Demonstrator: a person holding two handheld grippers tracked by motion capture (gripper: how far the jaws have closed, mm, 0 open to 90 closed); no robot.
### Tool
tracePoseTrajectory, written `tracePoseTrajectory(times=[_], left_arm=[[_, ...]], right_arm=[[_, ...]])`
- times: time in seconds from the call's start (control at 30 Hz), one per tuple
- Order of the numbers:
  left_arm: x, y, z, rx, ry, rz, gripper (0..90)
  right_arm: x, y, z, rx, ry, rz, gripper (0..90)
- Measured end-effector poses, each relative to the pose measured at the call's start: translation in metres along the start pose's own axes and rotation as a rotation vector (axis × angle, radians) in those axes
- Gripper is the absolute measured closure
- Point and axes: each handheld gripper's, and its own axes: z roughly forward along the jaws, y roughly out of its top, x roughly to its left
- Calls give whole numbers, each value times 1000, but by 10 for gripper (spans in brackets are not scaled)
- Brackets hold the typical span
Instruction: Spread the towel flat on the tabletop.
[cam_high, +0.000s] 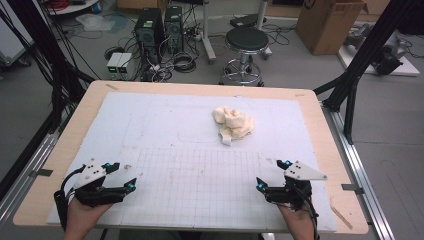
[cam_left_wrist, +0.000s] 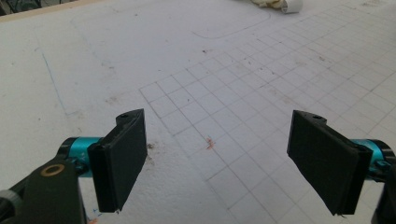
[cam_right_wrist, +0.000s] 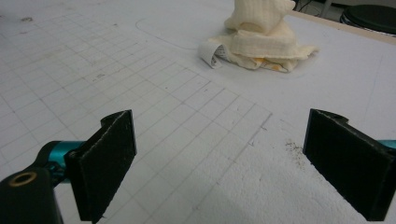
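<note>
Each hand holds a black gripper: the left gripper (cam_high: 121, 176) and the right gripper (cam_high: 272, 174) both carry a grey three-cornered plate on top, turquoise metal parts near the jaws and flat black pads (cam_left_wrist: 122, 156) (with a small screw hole above). Black cables trail at the bottom of the frame.

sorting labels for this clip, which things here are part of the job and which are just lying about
Part of the job:
crumpled cream cloth
left gripper, open
right gripper, open
white gridded mat

Lying about:
black stool
computer towers
cardboard box
floor cables
</note>
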Motion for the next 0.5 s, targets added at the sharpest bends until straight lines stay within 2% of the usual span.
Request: tracePoseTrajectory(times=[0.5], left_arm=[[1, -1, 1, -3, 12, 1, 204]], right_arm=[[-2, -1, 2, 11, -1, 11, 90]])
